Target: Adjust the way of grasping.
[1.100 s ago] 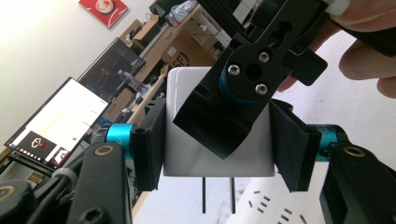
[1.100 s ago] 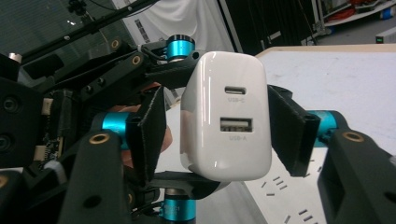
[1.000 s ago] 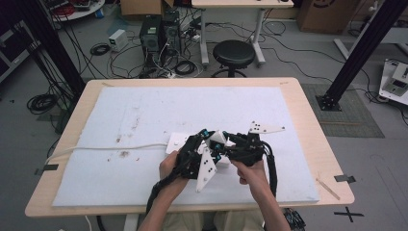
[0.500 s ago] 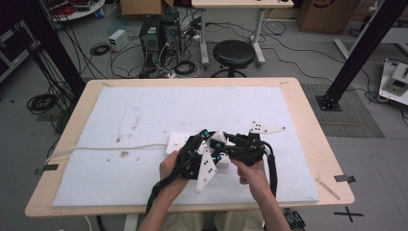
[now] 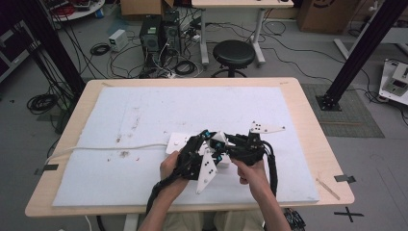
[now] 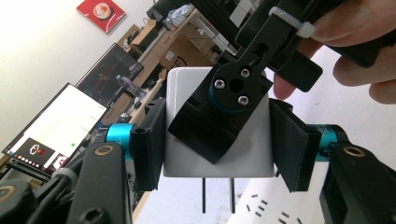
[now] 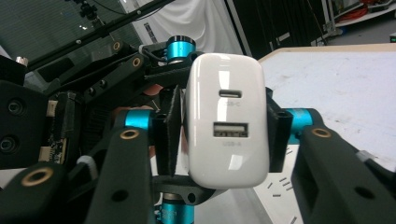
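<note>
A glossy white plastic wall charger block (image 7: 227, 119), with a USB-C slot above a USB-A slot on its face and two dark metal prongs (image 6: 217, 195) on the opposite end, is held above the white foam-covered table (image 5: 144, 120), passing from one tool to the other. The left gripper (image 6: 217, 140) is clenched on it: its black ribbed pads sit flat against the block's two sides, with the prongs pointing back toward that gripper's own body. The right gripper (image 7: 219, 135) has just been closing its jaws around the same block, which lies between them with its port face toward that gripper's camera. Its pads stand right at the two narrow sides, and they appear to be touching rather than standing off. In the left gripper view one jaw of the right tool crosses in front of the block's broad face.

The step in hand looks like a handover or a two-tool regrip. A white power strip (image 5: 179, 143) lies on the foam just beyond the jaws. The next move probably calls for the right grip to firm up before the left lets go, then turning the prongs toward the strip's slots.
</note>
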`<action>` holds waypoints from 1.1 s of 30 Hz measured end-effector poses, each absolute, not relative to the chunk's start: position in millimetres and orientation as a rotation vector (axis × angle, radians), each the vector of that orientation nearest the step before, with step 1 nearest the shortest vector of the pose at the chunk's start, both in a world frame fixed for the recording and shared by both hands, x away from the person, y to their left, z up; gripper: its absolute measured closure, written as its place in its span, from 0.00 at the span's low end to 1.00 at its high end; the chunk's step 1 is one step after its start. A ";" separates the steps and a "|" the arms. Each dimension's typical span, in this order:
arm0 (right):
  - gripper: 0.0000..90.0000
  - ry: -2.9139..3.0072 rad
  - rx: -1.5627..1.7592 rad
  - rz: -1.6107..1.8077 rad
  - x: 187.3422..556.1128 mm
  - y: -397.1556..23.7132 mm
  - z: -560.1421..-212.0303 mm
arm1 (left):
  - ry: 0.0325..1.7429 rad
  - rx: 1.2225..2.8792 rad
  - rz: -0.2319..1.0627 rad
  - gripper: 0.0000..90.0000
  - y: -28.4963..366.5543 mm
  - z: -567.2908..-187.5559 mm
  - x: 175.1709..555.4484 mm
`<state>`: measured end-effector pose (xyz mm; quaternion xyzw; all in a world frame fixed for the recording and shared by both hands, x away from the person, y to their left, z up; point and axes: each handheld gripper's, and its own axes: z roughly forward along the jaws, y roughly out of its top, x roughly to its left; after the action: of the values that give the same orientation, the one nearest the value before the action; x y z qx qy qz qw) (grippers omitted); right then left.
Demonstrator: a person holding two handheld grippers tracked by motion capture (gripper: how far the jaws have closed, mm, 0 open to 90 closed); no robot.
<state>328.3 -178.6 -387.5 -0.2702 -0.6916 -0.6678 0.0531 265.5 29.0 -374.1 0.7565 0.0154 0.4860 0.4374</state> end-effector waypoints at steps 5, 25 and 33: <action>0.68 -2.105 -0.813 -2.028 328.6 -179.2 -387.3 | 0.035 1.881 1.209 0.47 29.0 -374.3 265.4; 0.70 -2.107 -0.827 -2.018 328.7 -177.7 -388.2 | 0.032 1.884 1.213 0.47 28.3 -375.4 265.6; 0.70 -2.098 -0.861 -2.000 329.5 -177.5 -389.1 | 0.043 1.891 1.187 0.47 29.2 -376.5 267.8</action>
<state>329.5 -177.5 -389.1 -0.2841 -0.6927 -0.6602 0.0591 267.8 29.2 -376.5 0.7608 0.0173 0.4778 0.4388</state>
